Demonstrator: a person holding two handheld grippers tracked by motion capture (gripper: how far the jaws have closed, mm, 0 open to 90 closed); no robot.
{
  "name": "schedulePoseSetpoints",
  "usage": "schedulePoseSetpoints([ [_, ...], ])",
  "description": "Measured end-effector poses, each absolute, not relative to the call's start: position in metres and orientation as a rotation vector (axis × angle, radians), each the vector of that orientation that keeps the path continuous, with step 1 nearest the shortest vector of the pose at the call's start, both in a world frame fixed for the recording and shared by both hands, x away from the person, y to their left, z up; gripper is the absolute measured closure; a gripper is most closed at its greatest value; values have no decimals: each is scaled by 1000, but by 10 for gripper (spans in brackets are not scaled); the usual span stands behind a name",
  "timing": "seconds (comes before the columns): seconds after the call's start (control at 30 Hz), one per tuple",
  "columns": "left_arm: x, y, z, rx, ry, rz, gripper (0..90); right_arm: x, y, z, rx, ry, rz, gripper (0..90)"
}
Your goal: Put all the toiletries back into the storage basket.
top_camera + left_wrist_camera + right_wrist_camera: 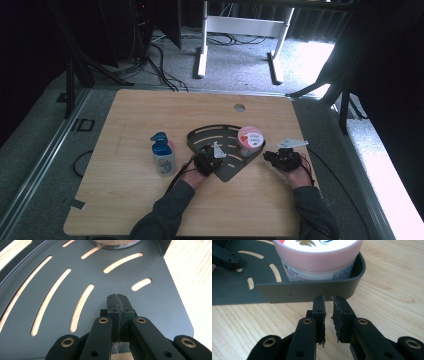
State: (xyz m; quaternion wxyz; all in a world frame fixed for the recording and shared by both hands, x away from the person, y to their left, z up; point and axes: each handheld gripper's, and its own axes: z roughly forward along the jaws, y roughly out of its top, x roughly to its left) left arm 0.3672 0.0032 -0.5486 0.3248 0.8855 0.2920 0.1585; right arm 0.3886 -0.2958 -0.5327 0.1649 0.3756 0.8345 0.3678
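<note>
The dark slotted corner shelf tray (226,150) lies flat near the middle of the wooden table (125,200), with a pink-lidded cream jar (250,140) standing in its right-hand corner against the raised rim. From the left gripper view, the left gripper (117,300) has its jaws pressed fully together with nothing between them, the tips poised over the tray's flat slotted floor (155,305). The right gripper (329,301) sits just outside the tray's side wall (312,291), its jaws a narrow slit apart and empty, pointing at the wall right below the jar (317,260). A blue-capped pump bottle (162,152) stands on the table just left of the tray, close to the person's left hand (192,175). The risk, as I see it, is that the right gripper nudges the wall instead of straddling it: with such a thin gap the tips could shove the tray sideways, and the jar might slide or tip. A sideways sweep of the left hand could also knock the bottle over.
</note>
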Motion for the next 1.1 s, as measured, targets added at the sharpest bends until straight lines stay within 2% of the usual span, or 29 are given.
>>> schedulePoseSetpoints([
  [0.63,356,18,-548,2318,758,405,898,382,-295,-547,1080,2415,1039,783],
  [0.67,354,22,-547,2306,755,383,837,380,-296,-547,1082,2415,1040,776],
  [0.73,350,25,-548,2303,735,359,790,378,-297,-548,1089,2415,1043,763],
  [1.1,335,40,-541,2316,719,292,680,365,-296,-552,1074,2427,1029,663],
])
